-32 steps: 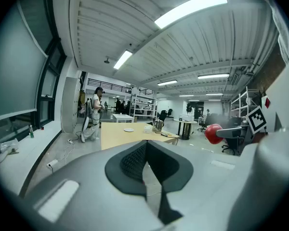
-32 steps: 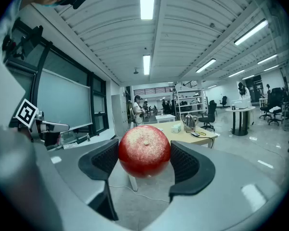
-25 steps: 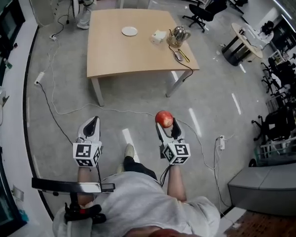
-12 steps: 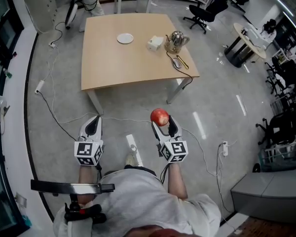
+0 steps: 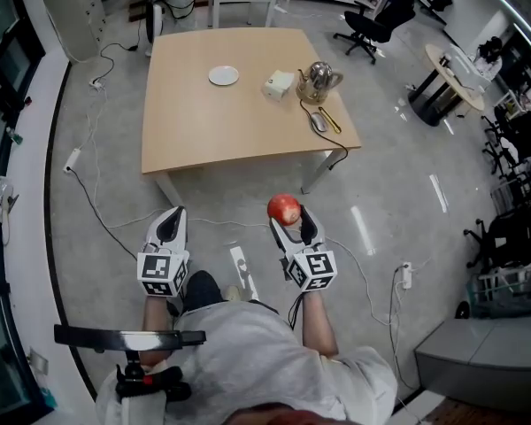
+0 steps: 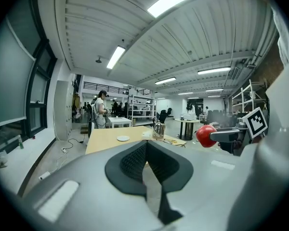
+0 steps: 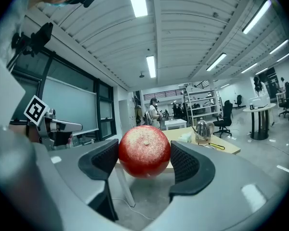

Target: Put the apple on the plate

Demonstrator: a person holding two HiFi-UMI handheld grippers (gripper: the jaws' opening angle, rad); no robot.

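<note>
The right tool (image 5: 294,224) grasps the apple (image 5: 283,209) across its widest girth, one pad on each side. The apple is probably firm, smooth-skinned and liable to roll once released, so this mid-body hold suits it. The left tool (image 5: 169,226) is clenched on nothing. Both forearms reach forward, side by side, over the floor. The plate (image 5: 223,76) lies well ahead of the right tool, slightly left, on the counter (image 5: 212,122).
</note>
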